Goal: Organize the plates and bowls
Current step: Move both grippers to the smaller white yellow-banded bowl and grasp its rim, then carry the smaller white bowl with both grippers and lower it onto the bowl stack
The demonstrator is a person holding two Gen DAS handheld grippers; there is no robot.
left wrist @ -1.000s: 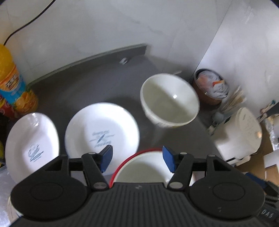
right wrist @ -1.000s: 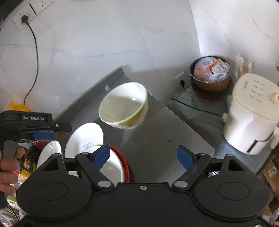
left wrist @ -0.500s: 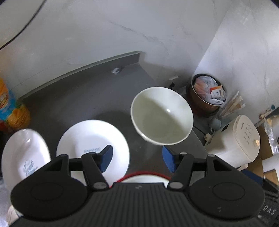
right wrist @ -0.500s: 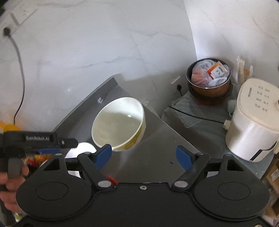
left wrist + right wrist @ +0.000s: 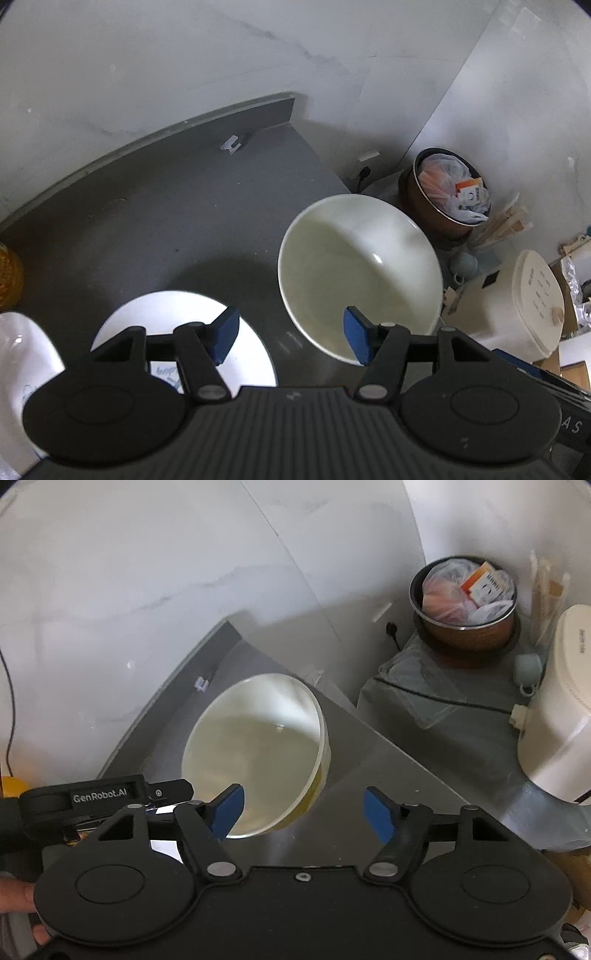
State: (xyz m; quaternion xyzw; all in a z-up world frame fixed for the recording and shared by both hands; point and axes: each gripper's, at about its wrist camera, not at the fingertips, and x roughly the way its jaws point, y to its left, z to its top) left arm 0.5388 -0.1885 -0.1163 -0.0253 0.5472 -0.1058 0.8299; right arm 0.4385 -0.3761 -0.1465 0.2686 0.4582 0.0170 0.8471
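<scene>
A large cream bowl [image 5: 360,273] stands on the grey counter [image 5: 184,206] near its right edge; it also shows in the right wrist view [image 5: 255,753]. My left gripper [image 5: 291,338] is open and empty, its right pad over the bowl's near rim. A white plate [image 5: 173,317] with a blue print lies under its left finger. A second white plate [image 5: 22,354] lies at the far left. My right gripper [image 5: 304,812] is open and empty just right of the bowl. The left gripper's body [image 5: 99,797] shows at the left of the right wrist view.
The counter ends just right of the bowl. Below it stand a brown bin [image 5: 448,199] full of rubbish and a white appliance [image 5: 517,306]. An orange bottle [image 5: 9,273] stands at the counter's left. A marble wall runs behind.
Both grippers have moved forward and to the right toward the cream bowl. The red-rimmed bowl under the left gripper has dropped out of view. Both stay open.
</scene>
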